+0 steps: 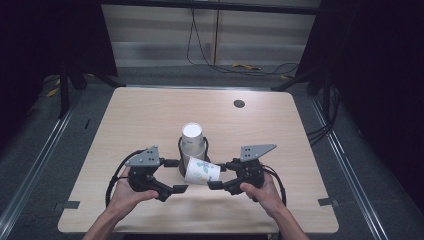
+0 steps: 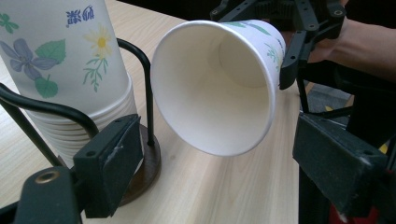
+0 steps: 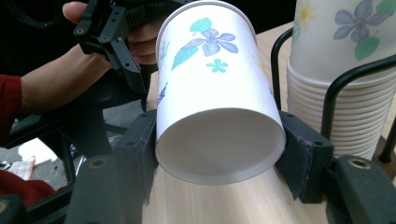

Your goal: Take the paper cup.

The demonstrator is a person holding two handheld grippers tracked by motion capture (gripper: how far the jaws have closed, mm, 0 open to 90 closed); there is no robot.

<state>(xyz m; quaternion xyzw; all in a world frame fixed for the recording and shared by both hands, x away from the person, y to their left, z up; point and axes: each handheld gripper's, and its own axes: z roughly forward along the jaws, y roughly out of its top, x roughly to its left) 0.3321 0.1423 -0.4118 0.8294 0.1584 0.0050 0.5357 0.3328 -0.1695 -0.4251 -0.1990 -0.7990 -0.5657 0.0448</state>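
Black jaws of the right gripper [image 3: 219, 154] are clamping the base end of a flowered paper cup [image 3: 212, 88] — it is lying on its side above the table [image 1: 150, 120], mouth facing the left gripper [image 2: 210, 172], whose jaws are standing apart around nothing. At the cup's 11 o'clock in the high view, a cup stack [image 1: 193, 140] is sitting upside down in a black wire holder [image 2: 147, 93].

High view: overhead, facing forward across tabletop [image 1: 150, 115]. Both gripper views: close, low, facing each other; share paper cup [image 2: 215, 84] and cup stack [image 3: 345, 70].
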